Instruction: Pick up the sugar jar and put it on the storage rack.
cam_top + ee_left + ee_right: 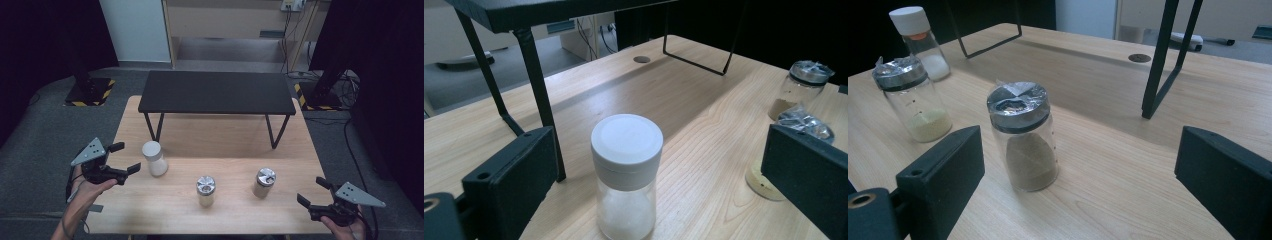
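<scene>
Three glass jars stand upright on the wooden table (220,135). The white-lidded jar (154,158) (626,172) (923,42) holds white powder and sits at the left. My left gripper (125,157) (659,175) is open just left of it, and the jar stands ahead between the jaws, untouched. A foil-capped jar of pale yellow powder (205,190) (913,100) (791,150) is in the middle. The foil-capped jar of brown powder (264,182) (1023,137) (801,87) stands to the right. My right gripper (312,192) (1078,185) is open, short of the brown jar.
A low black shelf on thin metal legs (216,92) stands across the far half of the table. Its legs (536,90) (1163,60) rise close behind the jars. A cable hole (641,59) (1139,58) is set in the tabletop. Grey carpet surrounds the table.
</scene>
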